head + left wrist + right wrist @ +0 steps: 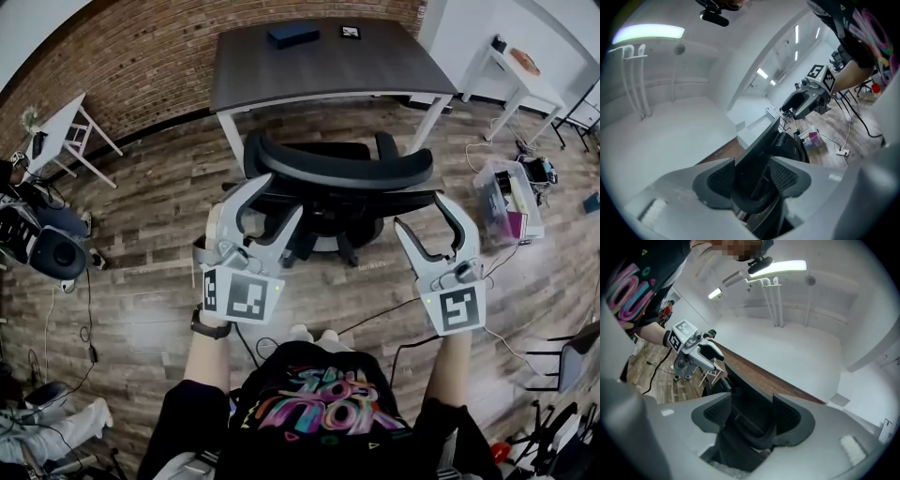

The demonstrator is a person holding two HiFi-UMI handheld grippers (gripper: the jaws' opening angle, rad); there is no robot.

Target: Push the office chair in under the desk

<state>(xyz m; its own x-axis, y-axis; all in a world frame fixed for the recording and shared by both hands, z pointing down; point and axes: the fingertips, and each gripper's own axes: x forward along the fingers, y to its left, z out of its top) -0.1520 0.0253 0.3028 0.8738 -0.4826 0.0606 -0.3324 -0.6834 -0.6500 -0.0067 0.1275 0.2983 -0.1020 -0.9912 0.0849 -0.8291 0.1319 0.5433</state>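
**Both grippers open at the chair's backrest**

The left gripper point(272, 202) had its fingers point(715, 180) spread wide, with the left end of the office chair point(337, 173) backrest's top edge standing in the gap. In the left gripper view the dark edge ran between the pads without being pinched. The right gripper point(420, 214) was likewise wide open at the right end of the backrest. Its fingers point(792, 416) stood on either side of the chair's dark frame, gripping nothing.

The chair stood just on the near side of the table point(319, 75), its backrest towards the person and its armrests close to the table's near edge. Whether the seat reached under the table could not be told, because the backrest hid most of the seat and base. In both gripper views the chair showed only as a dark mass cut off by the fingers.
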